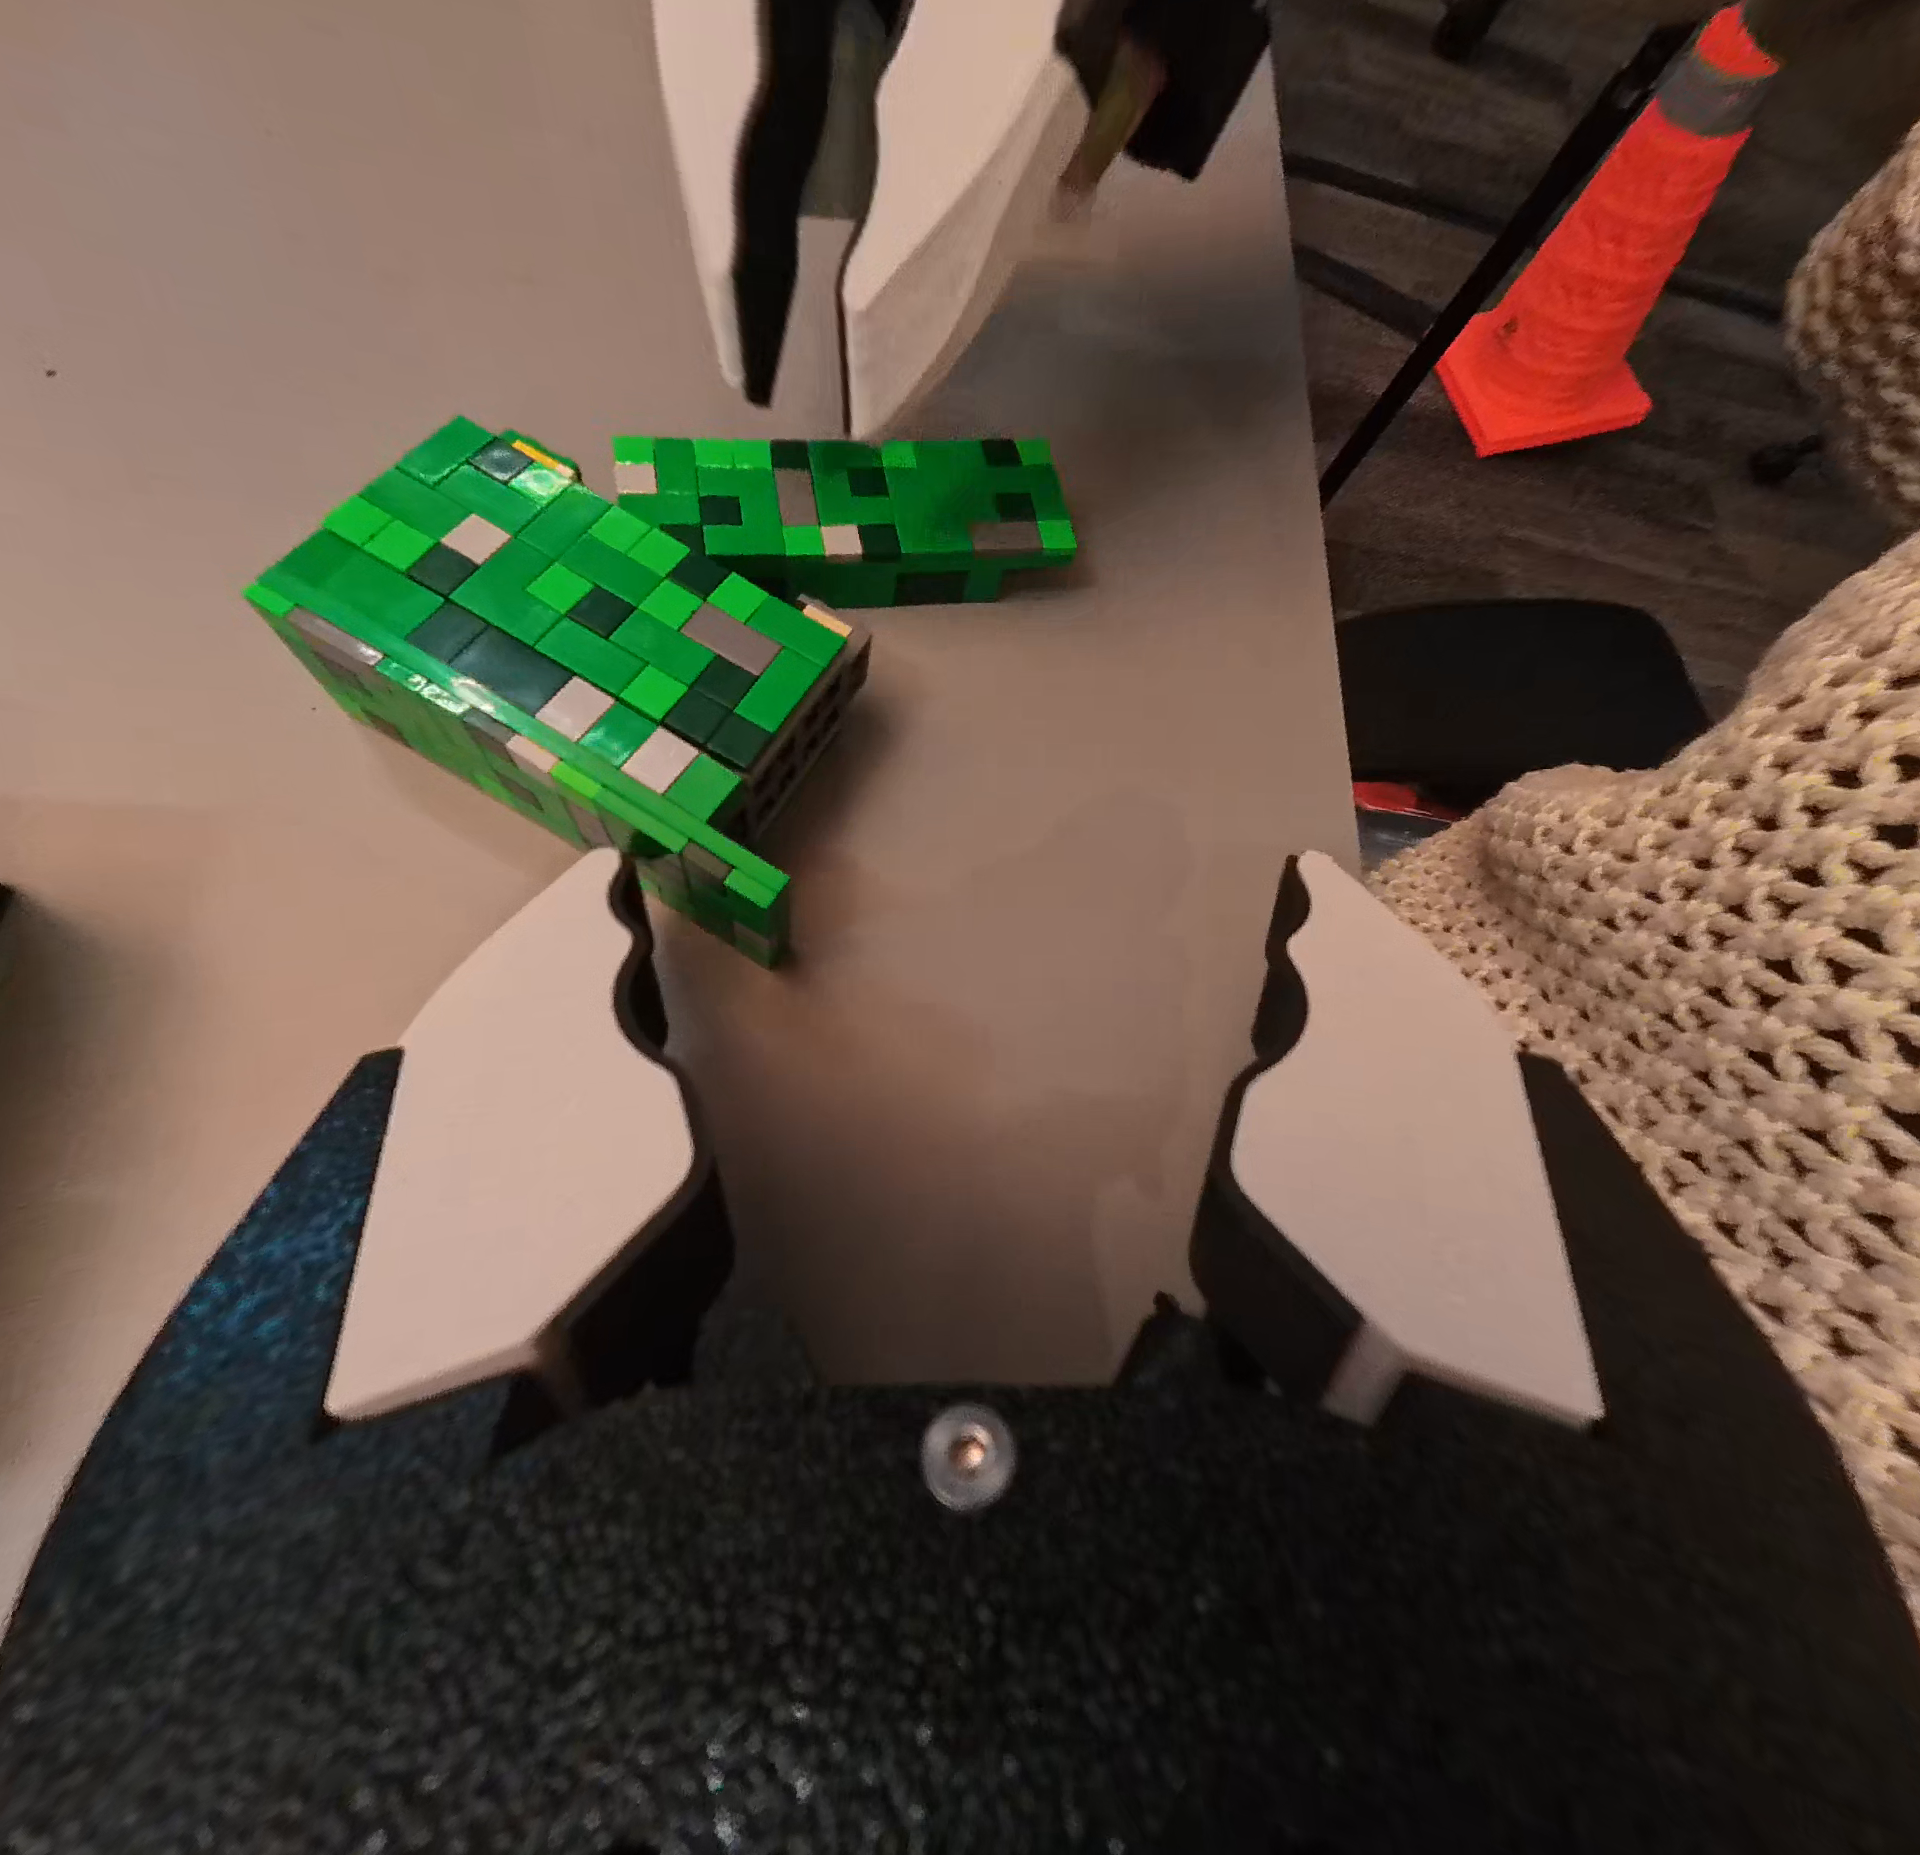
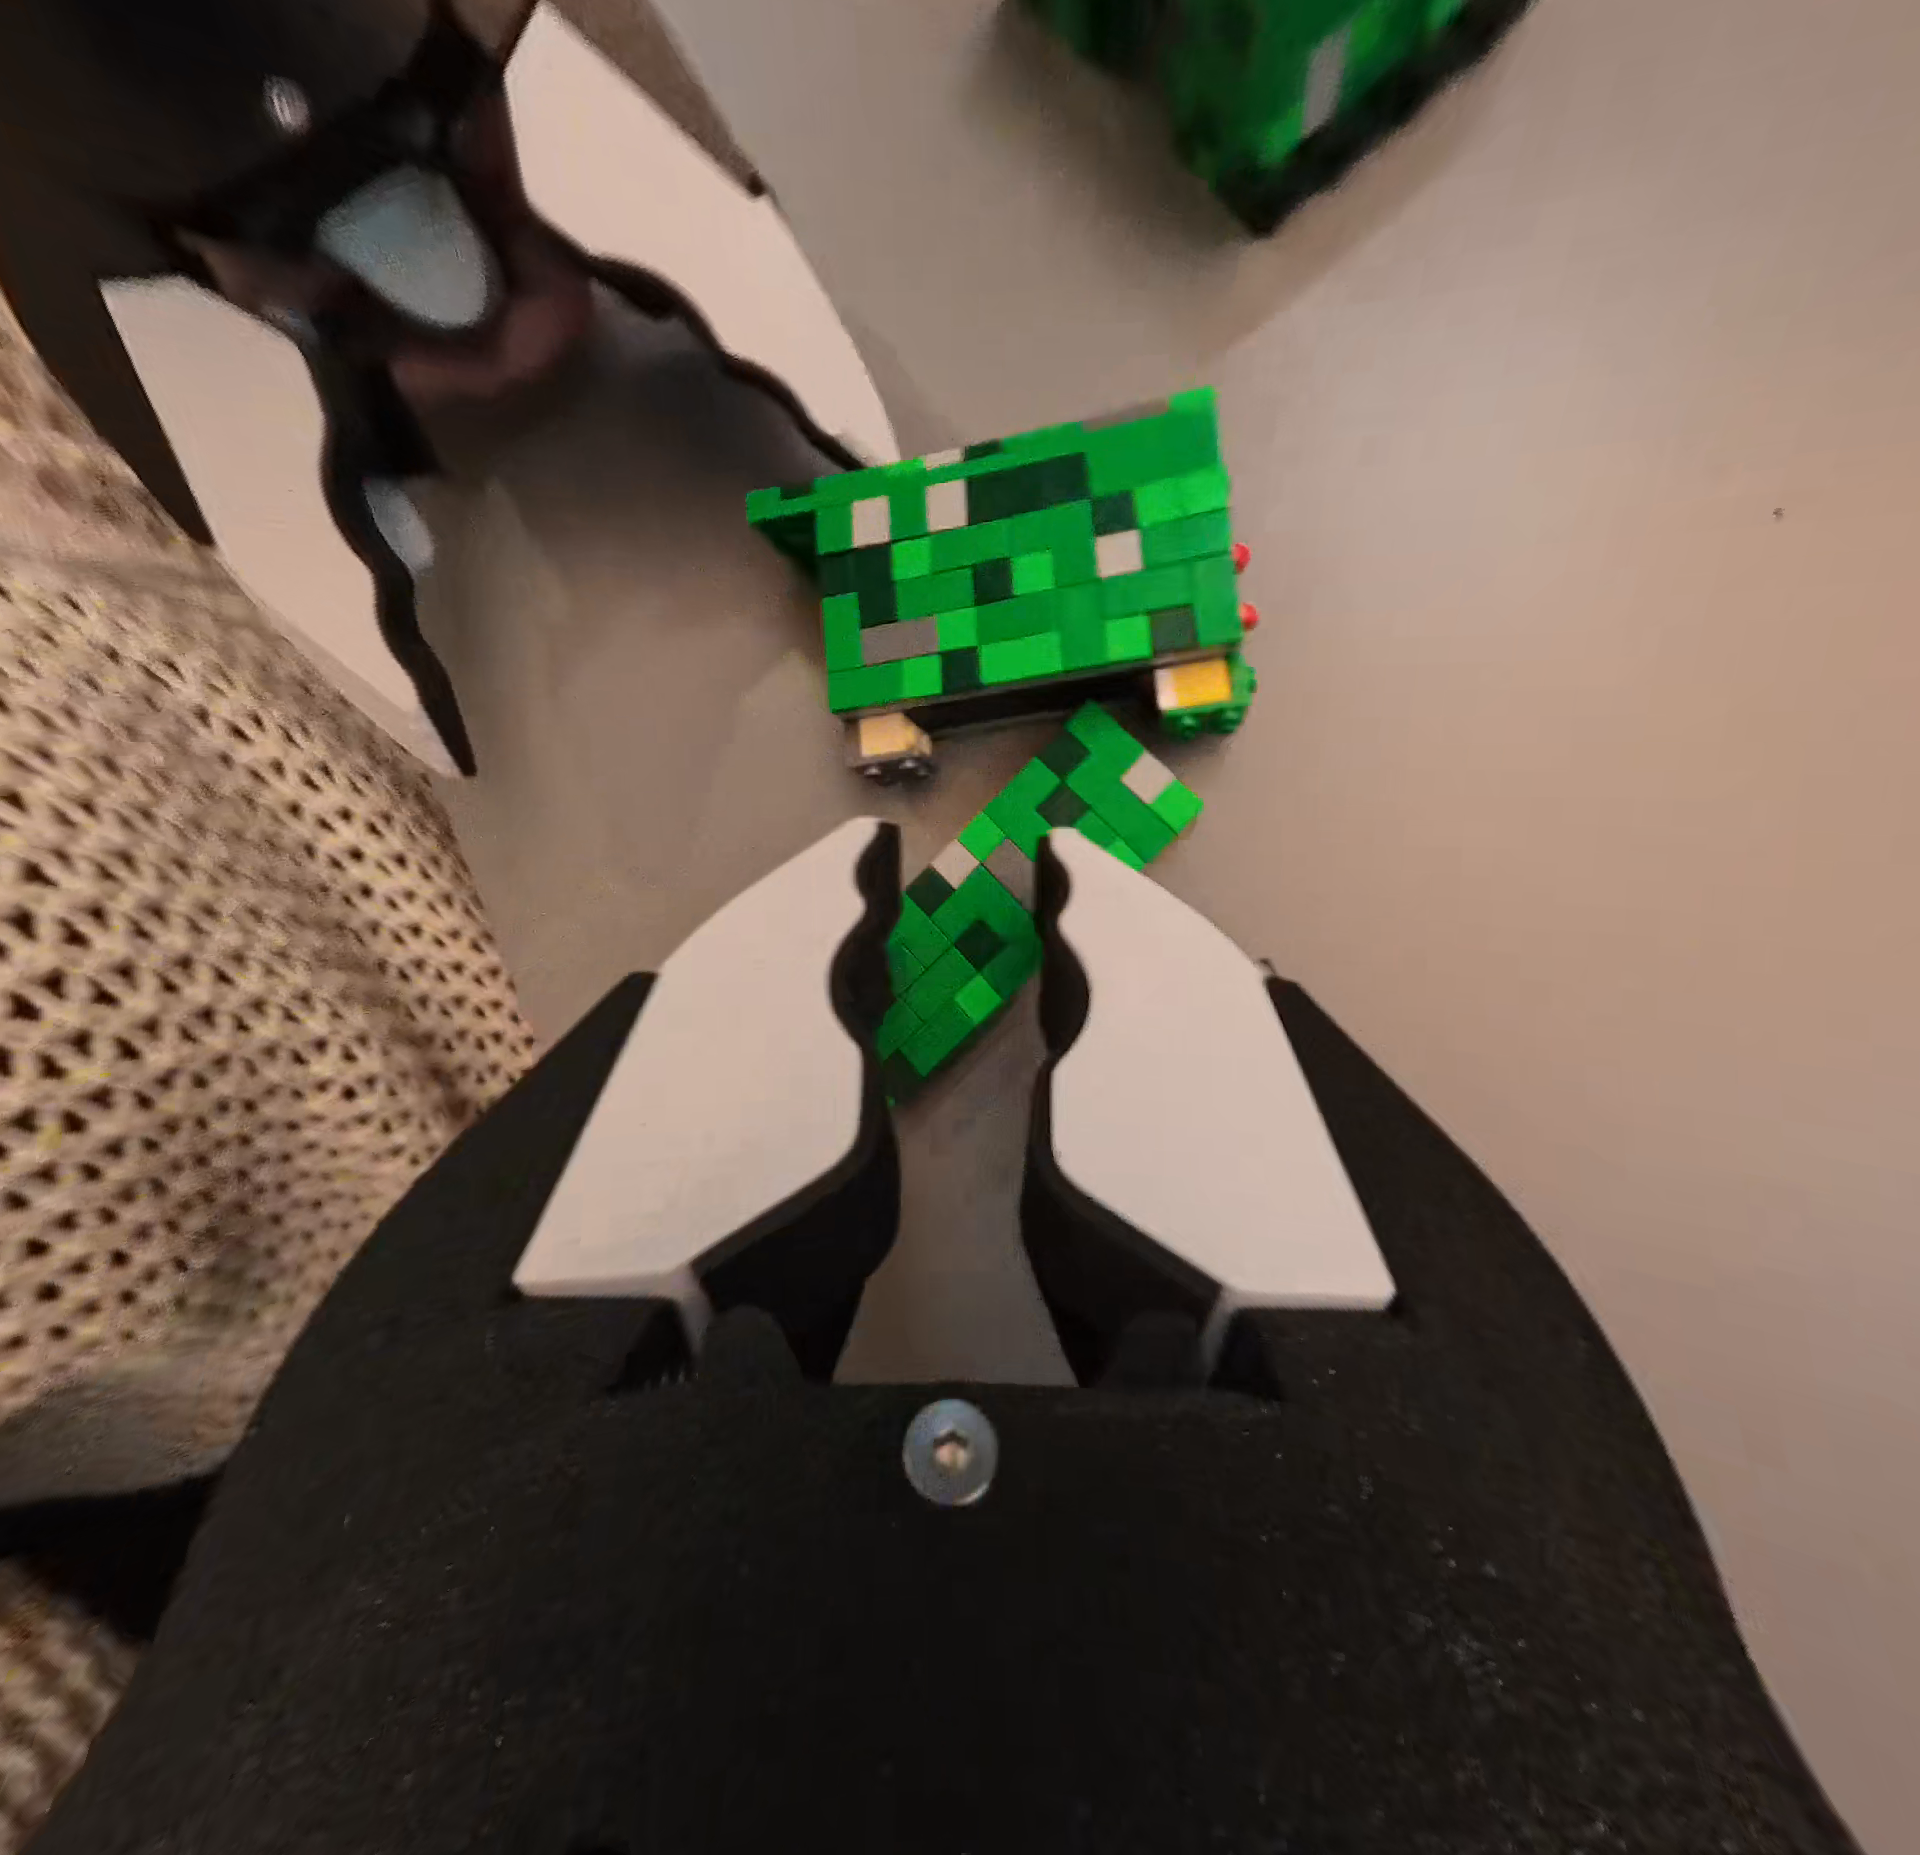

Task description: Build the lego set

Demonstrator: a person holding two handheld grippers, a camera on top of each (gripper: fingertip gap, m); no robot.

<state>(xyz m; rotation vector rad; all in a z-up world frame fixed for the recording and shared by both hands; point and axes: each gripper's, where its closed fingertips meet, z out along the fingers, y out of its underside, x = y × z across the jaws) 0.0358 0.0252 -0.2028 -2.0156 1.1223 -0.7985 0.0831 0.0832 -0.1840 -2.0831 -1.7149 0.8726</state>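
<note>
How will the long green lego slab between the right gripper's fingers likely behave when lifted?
The long green slab looks rigid, so it should lift flat rather than droop. Held near one end by the right gripper, it may pivot. Built from many small tiles, it could split if squeezed hard.

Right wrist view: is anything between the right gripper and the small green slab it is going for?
Nothing visible. The right gripper already straddles the small green slab lying on the table, fingers either side. The large green block sits beyond it.

long lego piece (image 2: 1039,870) lies touching lego block (image 2: 1029,579) on table (image 2: 1558,870).
</note>
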